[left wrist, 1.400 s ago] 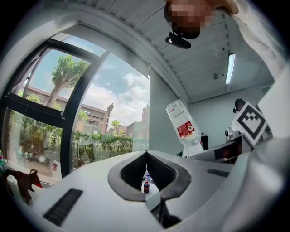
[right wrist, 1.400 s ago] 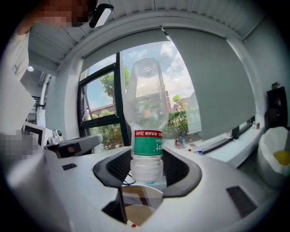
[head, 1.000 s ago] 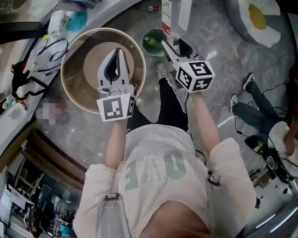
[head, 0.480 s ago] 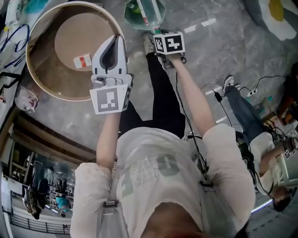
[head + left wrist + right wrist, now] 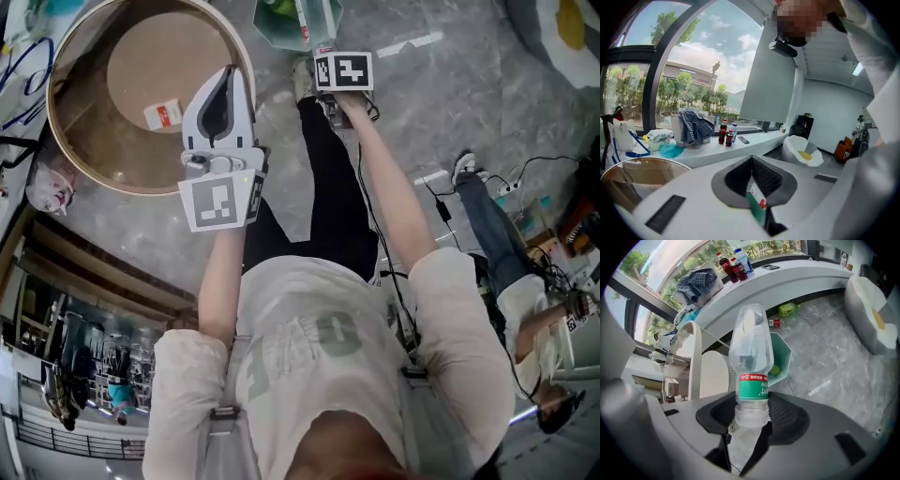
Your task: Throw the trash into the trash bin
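My right gripper [image 5: 751, 411] points steeply down, shut on a clear plastic bottle [image 5: 751, 357] with a green label. Just beyond the bottle on the floor stands the green trash bin [image 5: 783, 363], with something green inside. From the head view the bottle [image 5: 307, 19] hangs over the bin [image 5: 274, 28], beyond the right gripper's marker cube [image 5: 342, 70]. My left gripper [image 5: 232, 75] hovers by the rim of a round table. Its jaws are shut on a thin green wrapper [image 5: 757, 206] with a white and red tag.
The round glass-topped table [image 5: 66, 141] carries a small red and white carton [image 5: 161, 115]. A green bottle [image 5: 788, 309] and a red can [image 5: 774, 323] lie on the floor under the window ledge. An egg-shaped beanbag [image 5: 872, 319] sits right. Another person [image 5: 506, 253] sits nearby.
Both grippers have sunk. The right one tipped from near level to steeply down, bringing the bottle over the green bin. The left one dropped to the table's rim.
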Motion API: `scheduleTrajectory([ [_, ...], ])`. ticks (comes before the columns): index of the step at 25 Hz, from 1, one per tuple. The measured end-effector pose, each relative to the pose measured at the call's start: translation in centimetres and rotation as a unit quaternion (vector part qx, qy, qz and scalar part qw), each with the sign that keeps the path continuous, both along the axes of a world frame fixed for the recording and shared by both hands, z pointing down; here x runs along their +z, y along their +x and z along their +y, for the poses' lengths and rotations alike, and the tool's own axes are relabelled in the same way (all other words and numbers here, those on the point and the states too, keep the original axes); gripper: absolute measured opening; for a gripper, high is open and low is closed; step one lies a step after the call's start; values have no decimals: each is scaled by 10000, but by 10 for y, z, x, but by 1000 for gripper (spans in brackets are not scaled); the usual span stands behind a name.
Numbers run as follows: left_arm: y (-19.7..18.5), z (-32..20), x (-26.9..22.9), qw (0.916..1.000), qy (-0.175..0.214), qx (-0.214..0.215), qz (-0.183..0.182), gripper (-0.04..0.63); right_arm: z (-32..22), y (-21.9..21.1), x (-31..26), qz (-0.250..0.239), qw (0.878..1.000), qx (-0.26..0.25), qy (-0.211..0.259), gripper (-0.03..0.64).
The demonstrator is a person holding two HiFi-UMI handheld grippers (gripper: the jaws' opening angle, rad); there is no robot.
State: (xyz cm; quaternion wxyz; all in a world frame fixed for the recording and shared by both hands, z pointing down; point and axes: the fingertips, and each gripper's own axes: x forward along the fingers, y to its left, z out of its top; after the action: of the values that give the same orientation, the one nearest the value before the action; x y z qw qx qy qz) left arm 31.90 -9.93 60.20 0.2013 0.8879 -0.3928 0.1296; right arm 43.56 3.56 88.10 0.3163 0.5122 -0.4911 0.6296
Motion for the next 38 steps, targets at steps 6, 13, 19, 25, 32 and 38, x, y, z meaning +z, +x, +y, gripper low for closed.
scheduleTrajectory([
  [6, -17, 4, 1, 9998, 45, -134, -113, 12, -3, 7, 3, 677, 9973, 174, 202, 230],
  [13, -29, 18, -16, 9998, 83, -21, -156, 12, -18, -3, -32, 658, 9958, 141, 622, 230],
  [19, -38, 18, -81, 9976, 655, 51, 210, 12, -42, -11, -107, 874, 9877, 170, 1284, 230],
  [25, -95, 23, -153, 9931, 1153, -157, 161, 12, -99, -39, -259, 1241, 9377, 213, 3239, 80],
  [32, -204, 31, -251, 9779, 1923, -791, 198, 12, -121, -128, -470, 1979, 8065, -210, 5567, 17],
  [38, -317, 15, -335, 9392, 2857, -1898, 159, 12, -140, -254, -601, 1493, 7098, -775, 6841, 15],
])
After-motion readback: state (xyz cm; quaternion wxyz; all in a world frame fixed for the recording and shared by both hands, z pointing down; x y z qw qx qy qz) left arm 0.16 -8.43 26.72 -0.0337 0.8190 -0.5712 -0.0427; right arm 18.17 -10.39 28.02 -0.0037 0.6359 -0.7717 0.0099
